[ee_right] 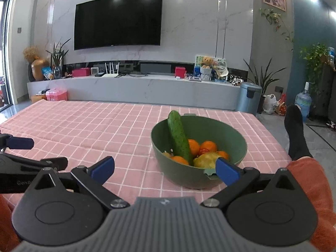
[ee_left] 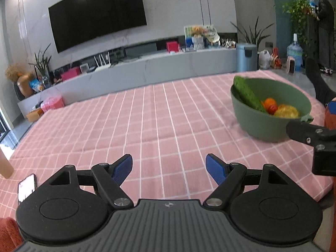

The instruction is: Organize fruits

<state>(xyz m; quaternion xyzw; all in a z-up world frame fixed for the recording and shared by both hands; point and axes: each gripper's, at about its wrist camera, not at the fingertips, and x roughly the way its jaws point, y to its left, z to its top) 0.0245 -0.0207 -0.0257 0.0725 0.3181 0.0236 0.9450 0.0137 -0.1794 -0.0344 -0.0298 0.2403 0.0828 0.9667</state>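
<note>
A matt green plastic-looking bowl (ee_right: 199,168) sits at centre right on a pink checked cloth (ee_right: 84,126), soft and creased with fold lines. In it, a cucumber (ee_right: 179,138) shows dark, pimpled skin beside smooth, faintly shiny oranges (ee_right: 208,146). Along the lower edge, the right gripper (ee_right: 164,169) has matt black plastic arms, bright metal pivot bolts, blue ribbed pads and a grooved grey body. Behind, a glossy black television (ee_right: 118,21) hangs on polished marble-look wall panels (ee_right: 199,21).
</note>
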